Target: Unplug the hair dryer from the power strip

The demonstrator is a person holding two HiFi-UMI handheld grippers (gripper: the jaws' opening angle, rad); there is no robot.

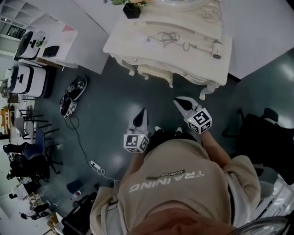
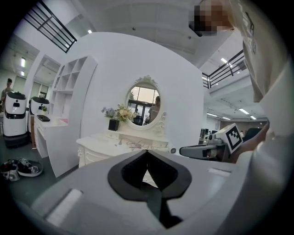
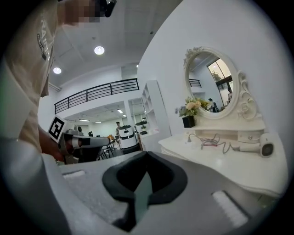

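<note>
A cream dressing table stands ahead of me. The white hair dryer lies near its right end, also in the right gripper view. Its grey cable loops left across the top to a small white block; I cannot tell whether that is the power strip. My left gripper and right gripper hang over the dark floor, short of the table's front edge and pointing at it. Both are shut with nothing held, tips meeting in the left and right gripper views.
A black flower pot and an oval mirror stand at the table's back. On the floor to the left lie shoes and a white floor power strip with a cord. White robots stand far left, a black chair right.
</note>
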